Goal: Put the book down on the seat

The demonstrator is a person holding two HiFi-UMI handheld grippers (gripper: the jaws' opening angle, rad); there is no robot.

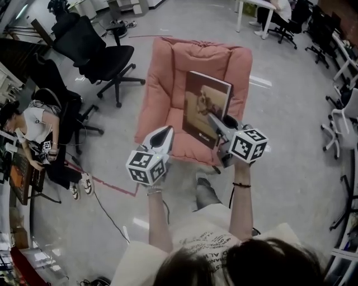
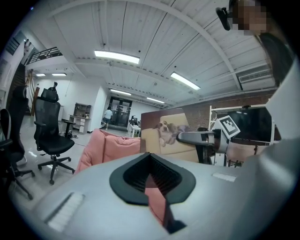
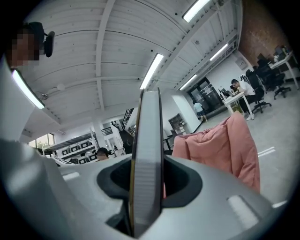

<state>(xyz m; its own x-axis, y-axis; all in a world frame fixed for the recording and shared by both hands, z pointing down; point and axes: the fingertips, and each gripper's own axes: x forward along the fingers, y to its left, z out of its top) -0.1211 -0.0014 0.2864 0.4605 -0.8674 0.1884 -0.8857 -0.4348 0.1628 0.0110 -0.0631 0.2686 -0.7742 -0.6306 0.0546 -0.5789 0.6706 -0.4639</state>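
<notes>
The book point(image 1: 206, 106) has a dog pictured on its cover and stands upright over the pink cushioned seat point(image 1: 168, 72). My right gripper point(image 1: 215, 120) is shut on its lower right edge. In the right gripper view the book point(image 3: 146, 154) runs edge-on between the jaws, with the seat point(image 3: 220, 145) beyond it to the right. My left gripper point(image 1: 166, 131) hovers beside the book at the seat's front left, shut and holding nothing. The left gripper view shows the book point(image 2: 164, 133) and the right gripper point(image 2: 192, 137) ahead, above the seat point(image 2: 110, 145).
Black office chairs point(image 1: 103, 56) stand to the left of the seat. A person point(image 1: 28, 125) sits at a desk at the far left. More chairs point(image 1: 341, 120) and a desk with another person point(image 1: 279, 11) are at the right and back. A cable point(image 1: 106, 215) lies on the floor.
</notes>
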